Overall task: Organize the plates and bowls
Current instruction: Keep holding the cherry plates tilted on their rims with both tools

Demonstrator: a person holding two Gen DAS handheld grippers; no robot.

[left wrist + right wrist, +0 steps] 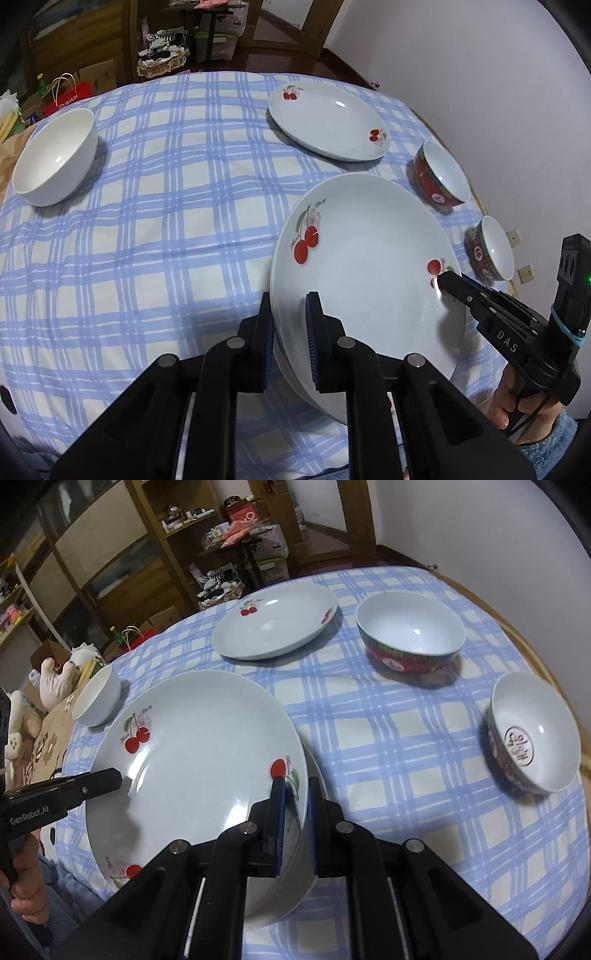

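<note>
Held plate: cherry plate (365, 280), tilted above the checked tablecloth (155, 229), lower centre of frame.
Grip: left gripper (290, 332) and right gripper (295, 823) each clamped on opposite rims.
Likely target: second cherry plate (275, 627), upper centre, beyond the held one.
Around: white bowl (55, 157) at left; two red bowls (410, 638) at right, well apart from that path.
</note>
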